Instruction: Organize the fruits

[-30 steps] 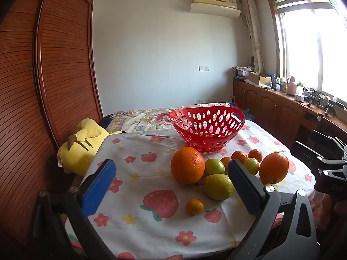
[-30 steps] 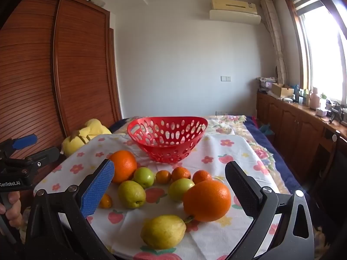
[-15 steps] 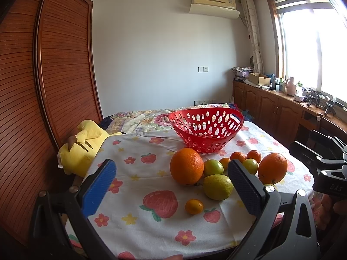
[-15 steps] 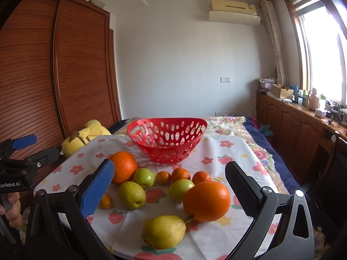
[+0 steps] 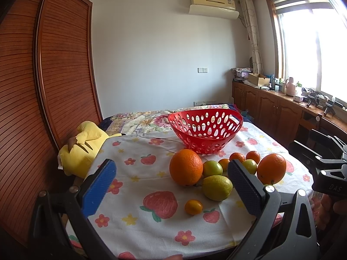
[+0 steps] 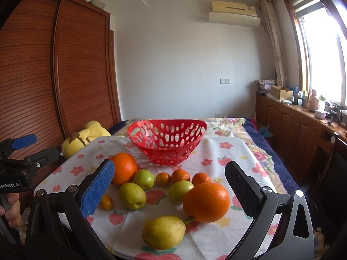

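Left to right. Yellow plush toy [image 5: 83,143] lies off the table's left edge, against the wooden louvered wardrobe [image 5: 54,86]. Left gripper [image 5: 171,179] hangs low over the near edge of the table, fingers spread wide, nothing between them; blue pad [image 5: 98,187] on its left finger. Flower-and-strawberry tablecloth [image 5: 134,195] covers the table. Small tangerine [image 5: 193,207] sits alone nearest the left gripper. Behind it a big orange [image 5: 186,166], touching a green apple [image 5: 212,168] on its right; yellow-green pear [image 5: 216,187] just in front of both. Red perforated basket [image 5: 205,130] stands behind the fruit at mid-table, no fruit seen in it. Three small tangerines and another green apple in a row further right, then a second big orange [image 5: 271,168] at the right end.

Right wrist view: person's hand [image 6: 10,208] grips the left tool at the far left. Right gripper [image 6: 169,179] also spread wide, holding nothing, over the near table edge. Yellow pear [image 6: 163,232] closest to it, its stem end touching the second big orange just behind. All fruit on the cloth, in front of the basket. Wooden cabinets [image 6: 292,134] line the right wall under the window
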Demonstrator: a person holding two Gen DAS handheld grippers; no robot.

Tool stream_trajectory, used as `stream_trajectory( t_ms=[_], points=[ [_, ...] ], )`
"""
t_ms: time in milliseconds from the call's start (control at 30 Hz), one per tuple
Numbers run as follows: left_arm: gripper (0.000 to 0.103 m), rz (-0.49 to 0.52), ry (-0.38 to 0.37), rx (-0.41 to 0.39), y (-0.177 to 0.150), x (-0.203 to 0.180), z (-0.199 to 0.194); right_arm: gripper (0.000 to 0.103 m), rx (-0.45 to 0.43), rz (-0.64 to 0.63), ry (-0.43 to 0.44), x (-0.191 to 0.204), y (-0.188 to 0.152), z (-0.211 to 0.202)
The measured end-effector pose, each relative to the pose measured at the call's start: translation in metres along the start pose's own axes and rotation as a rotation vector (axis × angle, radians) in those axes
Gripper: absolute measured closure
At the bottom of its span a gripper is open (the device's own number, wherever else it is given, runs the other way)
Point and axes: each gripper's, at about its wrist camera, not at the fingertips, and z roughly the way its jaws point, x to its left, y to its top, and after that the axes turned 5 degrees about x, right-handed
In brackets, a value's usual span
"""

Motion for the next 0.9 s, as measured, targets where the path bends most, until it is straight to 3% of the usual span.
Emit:
stream_trajectory(
  t_ms=[900],
  points=[
    [0.000, 0.005, -0.005, 0.007, -0.004, -0.003, 0.003, 0.000, 0.000, -0.001, 0.001, -0.001, 0.002, -0.003]
  ],
)
